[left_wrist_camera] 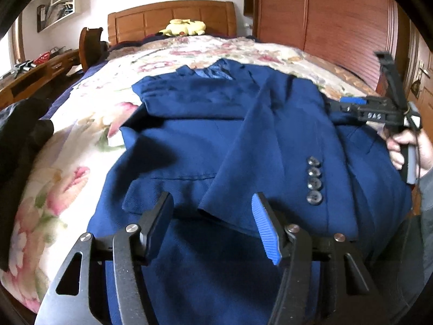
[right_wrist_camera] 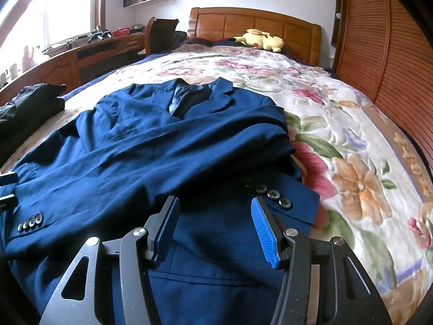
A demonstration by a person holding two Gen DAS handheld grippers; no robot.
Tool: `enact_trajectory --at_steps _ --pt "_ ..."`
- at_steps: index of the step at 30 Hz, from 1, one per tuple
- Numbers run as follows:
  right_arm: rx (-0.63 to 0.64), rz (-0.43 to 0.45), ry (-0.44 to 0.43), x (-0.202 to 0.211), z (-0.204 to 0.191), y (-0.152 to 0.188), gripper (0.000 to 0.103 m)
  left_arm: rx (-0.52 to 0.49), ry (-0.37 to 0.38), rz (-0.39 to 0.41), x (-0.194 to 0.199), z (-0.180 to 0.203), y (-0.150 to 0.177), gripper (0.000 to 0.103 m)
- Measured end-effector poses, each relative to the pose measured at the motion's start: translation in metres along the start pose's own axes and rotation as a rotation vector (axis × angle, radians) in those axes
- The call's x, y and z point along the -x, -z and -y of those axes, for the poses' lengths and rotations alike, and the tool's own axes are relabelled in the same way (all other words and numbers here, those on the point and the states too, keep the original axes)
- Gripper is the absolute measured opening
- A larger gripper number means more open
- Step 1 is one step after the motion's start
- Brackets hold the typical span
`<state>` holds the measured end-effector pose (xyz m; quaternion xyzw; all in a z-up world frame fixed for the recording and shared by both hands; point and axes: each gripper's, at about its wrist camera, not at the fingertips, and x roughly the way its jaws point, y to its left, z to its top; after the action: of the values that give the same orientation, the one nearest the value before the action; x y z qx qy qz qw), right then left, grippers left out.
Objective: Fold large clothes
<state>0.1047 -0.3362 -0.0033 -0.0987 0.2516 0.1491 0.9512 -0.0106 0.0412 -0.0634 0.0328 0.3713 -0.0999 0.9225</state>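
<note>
A dark blue suit jacket [left_wrist_camera: 222, 135] lies front-up on the floral bedspread [left_wrist_camera: 67, 178], collar toward the headboard, both sleeves folded across its body. It also shows in the right wrist view [right_wrist_camera: 162, 146]. My left gripper [left_wrist_camera: 212, 216] is open and empty just above the jacket's lower part, near a sleeve cuff with buttons [left_wrist_camera: 314, 180]. My right gripper [right_wrist_camera: 215, 222] is open and empty over the jacket's hem, by the other buttoned cuff [right_wrist_camera: 273, 195]. The right gripper also shows at the jacket's right edge in the left wrist view [left_wrist_camera: 349, 105].
A black garment [right_wrist_camera: 27, 105] lies at the bed's left edge. A yellow plush toy [right_wrist_camera: 259, 39] sits by the wooden headboard [right_wrist_camera: 254, 27]. A wooden desk [right_wrist_camera: 81, 57] and chair stand to the left, a wooden wardrobe [right_wrist_camera: 379, 54] to the right.
</note>
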Motion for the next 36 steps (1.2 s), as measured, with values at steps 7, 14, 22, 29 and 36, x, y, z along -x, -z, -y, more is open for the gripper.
enact_trajectory --at_steps 7,14,22,29,36 --pt "-0.009 -0.001 -0.007 -0.001 0.003 0.001 0.057 -0.010 0.085 -0.023 -0.004 0.009 0.001 0.007" --pt "-0.031 0.011 -0.004 0.001 0.007 0.000 0.057 0.022 0.034 0.070 0.019 -0.009 -0.031 0.004" --pt "-0.031 0.018 -0.003 0.002 0.007 0.001 0.057 0.053 -0.025 0.097 0.019 -0.038 -0.056 0.004" --pt "-0.024 0.002 -0.002 -0.002 0.005 0.003 0.057 0.094 -0.023 0.112 0.023 -0.054 -0.048 0.044" --pt "-0.022 -0.010 0.000 -0.008 0.004 0.001 0.057 0.081 -0.047 0.119 0.030 -0.058 -0.031 0.076"
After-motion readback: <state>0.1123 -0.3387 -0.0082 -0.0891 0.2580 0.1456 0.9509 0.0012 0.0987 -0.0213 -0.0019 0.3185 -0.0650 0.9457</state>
